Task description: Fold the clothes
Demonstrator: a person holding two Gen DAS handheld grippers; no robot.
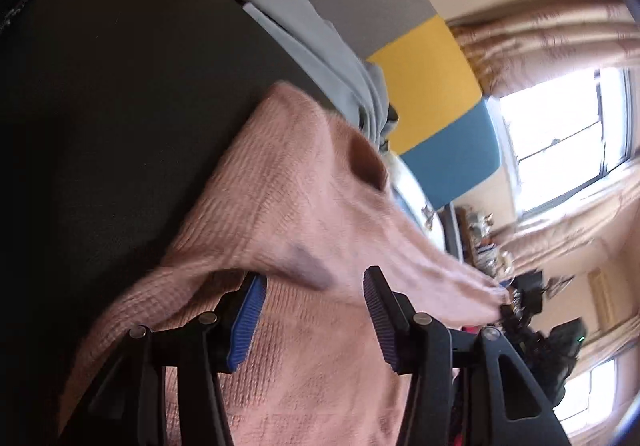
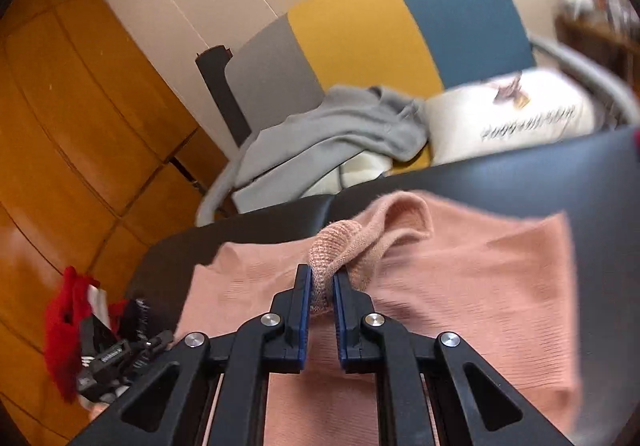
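On the dark table (image 2: 520, 165) | my right claw (image 2: 321, 286) pinches the pink sweater (image 2: 460, 266) cuff, sleeve running far | my left claw (image 1: 312, 310) gapes empty above the body.

The right gripper (image 2: 321, 278) angles downward, its fingers (image 2: 303, 298) pinched nearly together on a fold of fabric. The left gripper (image 1: 316, 286) tilts downward too, fingers (image 1: 250, 310) spread wide apart.

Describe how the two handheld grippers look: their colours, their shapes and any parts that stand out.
Both are alike. The left gripper and the right gripper each have two black plastic fingers on black linkage bars joined by round silver pins, with triangular cut-outs in the outer bars. The finger pads are blue and ribbed. No cables, sleeves or hands show in either view.
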